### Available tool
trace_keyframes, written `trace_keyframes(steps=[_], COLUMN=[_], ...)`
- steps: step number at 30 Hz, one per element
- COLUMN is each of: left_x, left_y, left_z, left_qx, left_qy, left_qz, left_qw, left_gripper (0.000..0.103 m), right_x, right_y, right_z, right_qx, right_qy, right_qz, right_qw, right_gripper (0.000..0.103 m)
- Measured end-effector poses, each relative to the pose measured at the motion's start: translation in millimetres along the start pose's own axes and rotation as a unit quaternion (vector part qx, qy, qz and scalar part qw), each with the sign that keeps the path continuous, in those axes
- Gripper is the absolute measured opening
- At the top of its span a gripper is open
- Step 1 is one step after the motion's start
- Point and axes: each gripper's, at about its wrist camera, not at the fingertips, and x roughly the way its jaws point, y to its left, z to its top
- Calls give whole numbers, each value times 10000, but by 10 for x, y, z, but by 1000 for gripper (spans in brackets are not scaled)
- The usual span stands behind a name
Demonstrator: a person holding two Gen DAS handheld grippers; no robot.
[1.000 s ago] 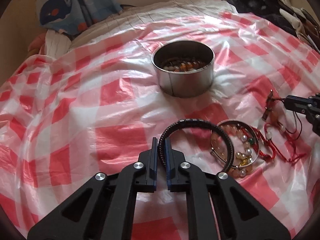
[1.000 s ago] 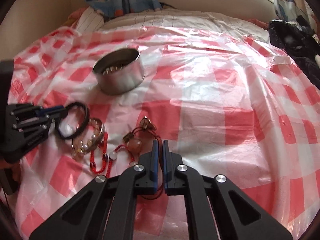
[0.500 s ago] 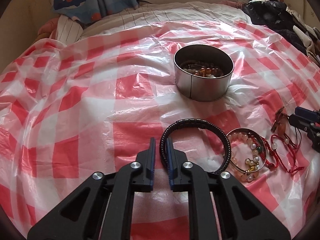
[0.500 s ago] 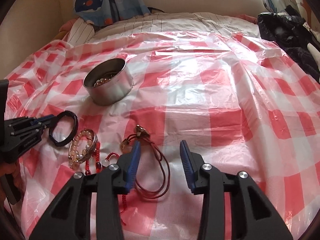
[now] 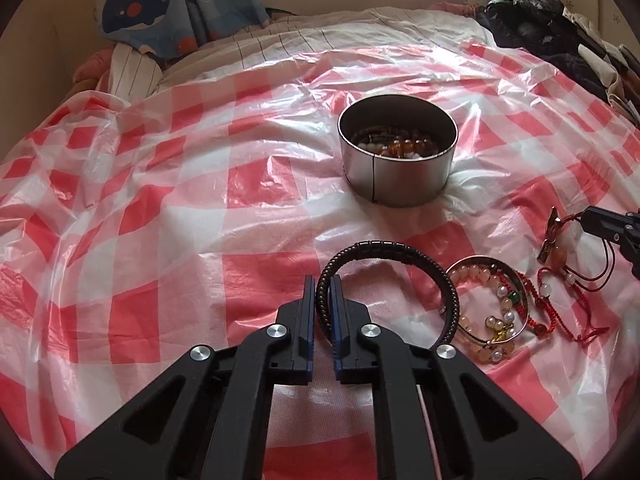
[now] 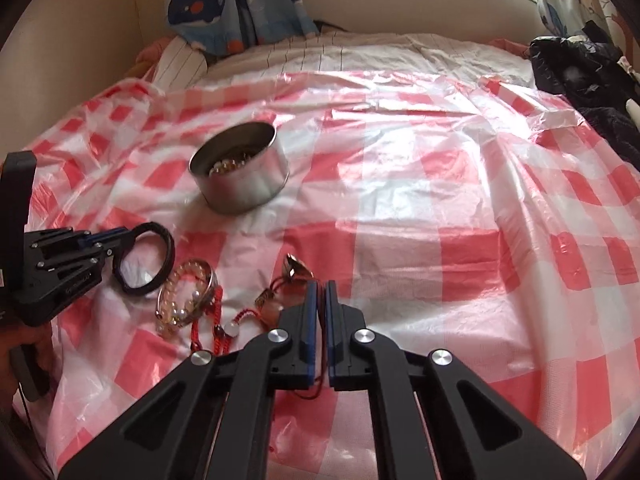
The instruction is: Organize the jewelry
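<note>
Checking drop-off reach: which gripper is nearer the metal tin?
Left, narrowly. The left gripper, shut on the black bracelet, sits in front of the metal tin. The right gripper, by the red cord bracelet, lies further off to the side.

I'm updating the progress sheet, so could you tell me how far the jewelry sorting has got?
Beaded pieces already lie in the metal tin. The left gripper is shut on the black bracelet; the right gripper pinches the red cord necklace. The beaded bangles are left.

Tin (image 5: 396,176) contents partly hidden by its wall, red cord (image 6: 316,386) hidden under right claw (image 6: 321,300)
</note>
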Motion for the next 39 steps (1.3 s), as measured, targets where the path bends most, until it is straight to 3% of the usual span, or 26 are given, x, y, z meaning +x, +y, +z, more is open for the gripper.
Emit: trace_keyframes(steps=[3, 6, 7, 9, 12, 14, 15, 16, 18, 22, 26, 39], left_x=[50, 63, 66, 82, 105, 109, 104, 99, 89, 4, -71, -155], left_y=[22, 35, 39, 44, 23, 0, -2, 5, 8, 11, 6, 4], left_z=[-15, -23, -23, -29, -41, -43, -42, -42, -40, -2, 26, 47], left_qx=[-52, -86, -86, -97, -49, 11, 19, 11, 14, -48, -113, -126], left_qy=[122, 153, 161, 184, 207, 205, 194, 189, 188, 23, -85, -211], left_qz=[-10, 1, 13, 17, 47, 90, 86, 42, -3, -112, -189, -157], left_qw=[9999, 9998, 9998, 9998, 9998, 9997, 9998, 9998, 9998, 9999, 9997, 9996], left_gripper=[7, 7, 9, 13, 31, 31, 31, 21, 8, 7, 7, 7], right_x=[94, 67, 63, 104, 191, 224, 210, 172, 100, -95, -222, -286], right_y=[-41, -2, 19, 40, 85, 133, 142, 134, 102, 1, 1, 36], right_z=[-14, -17, -17, -30, -65, -92, -92, -85, -61, 26, 82, 93], right_qx=[89, -6, -67, -143, -304, -440, -445, -413, -291, 157, 277, 289], right_qy=[243, 146, 129, 205, 378, 450, 426, 348, 199, -242, -533, -702], right_qz=[-61, -135, -157, -203, -304, -345, -307, -259, -149, 589, 884, 1061], right_qw=[9996, 9998, 9998, 9995, 9984, 9974, 9976, 9982, 9993, 9978, 9943, 9915], right_gripper=[7, 47, 48, 48, 46, 28, 11, 7, 5, 5, 5, 5])
